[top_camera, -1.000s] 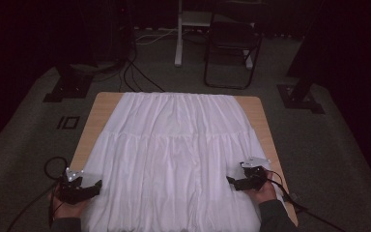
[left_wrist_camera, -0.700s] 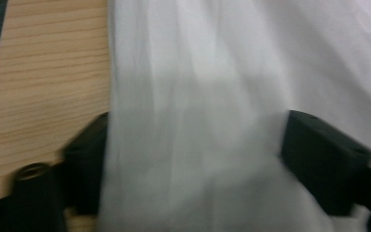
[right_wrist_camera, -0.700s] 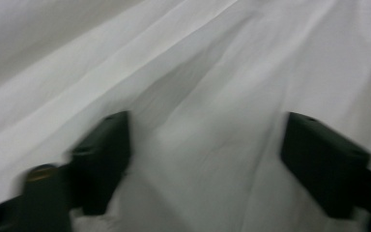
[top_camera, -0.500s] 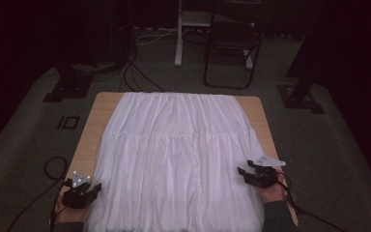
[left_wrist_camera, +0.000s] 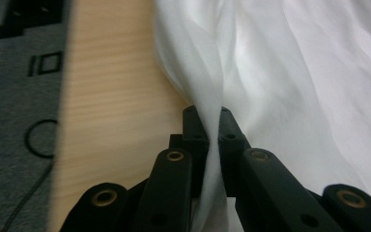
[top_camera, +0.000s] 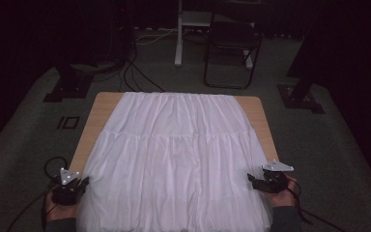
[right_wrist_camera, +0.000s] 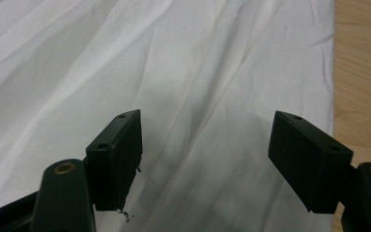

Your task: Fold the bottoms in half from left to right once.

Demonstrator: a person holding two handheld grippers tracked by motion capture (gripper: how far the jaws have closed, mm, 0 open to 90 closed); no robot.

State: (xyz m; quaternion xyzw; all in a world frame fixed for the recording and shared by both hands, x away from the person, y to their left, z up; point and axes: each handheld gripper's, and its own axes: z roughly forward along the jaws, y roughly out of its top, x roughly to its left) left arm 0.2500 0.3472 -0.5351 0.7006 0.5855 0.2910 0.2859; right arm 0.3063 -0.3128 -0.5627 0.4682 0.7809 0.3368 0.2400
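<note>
A white pleated skirt (top_camera: pixel 174 154) lies spread flat over the wooden table (top_camera: pixel 89 130), its hem toward me. At the hem's left side, my left gripper (top_camera: pixel 81 183) has just been closing. In the left gripper view it (left_wrist_camera: pixel 207 112) is shut on a pinched fold of the skirt (left_wrist_camera: pixel 294 72) beside bare table (left_wrist_camera: pixel 111 96). My right gripper (top_camera: pixel 251 180) sits at the hem's right side. Its jaws have just been opening. In the right gripper view it (right_wrist_camera: pixel 206 118) is open above the skirt (right_wrist_camera: pixel 174 58), with nothing between the pads, close to the cloth's edge and the table (right_wrist_camera: pixel 362 72).
A dark folding chair (top_camera: pixel 232 43) and a white post (top_camera: pixel 178 34) stand beyond the table's far edge. Black stand bases (top_camera: pixel 67 87) and cables lie on the grey carpet at both sides. A black square mark (top_camera: pixel 68 122) is on the floor at the left.
The left gripper has closed on the skirt's left edge and lifted slightly. The right gripper has shifted outward to the right along the hem.
</note>
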